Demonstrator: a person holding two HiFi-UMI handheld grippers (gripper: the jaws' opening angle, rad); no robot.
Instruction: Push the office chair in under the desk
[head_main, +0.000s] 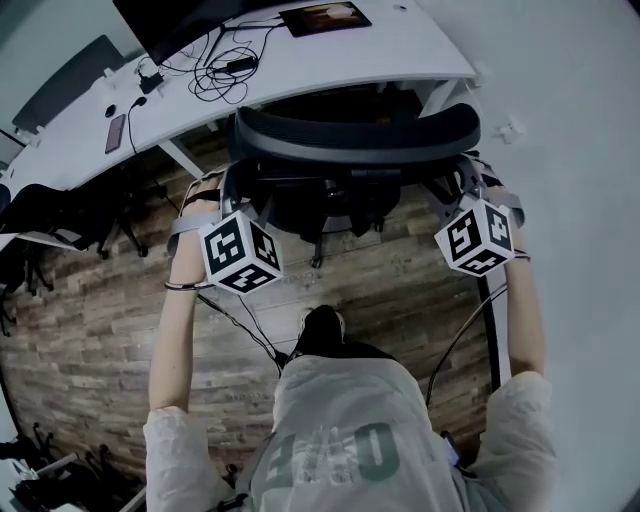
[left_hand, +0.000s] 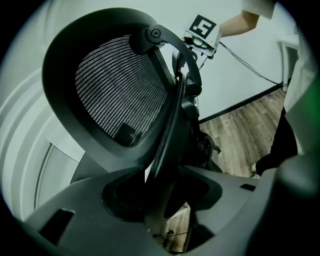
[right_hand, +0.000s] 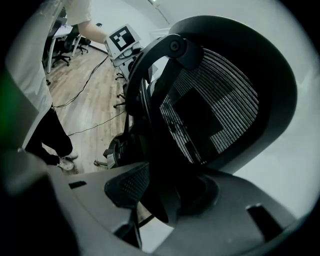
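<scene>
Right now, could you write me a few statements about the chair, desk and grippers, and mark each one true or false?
1. The left gripper clamps the edge of the chair. True.
2. The right gripper holds nothing. False: its jaws also clamp the chair's edge.
3. A monitor stands on the desk. True.
4. The floor is carpet. False: it is wood planks.

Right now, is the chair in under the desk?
Mostly in. The chair stands with its backrest at the desk edge; wheels show outside it.
</scene>
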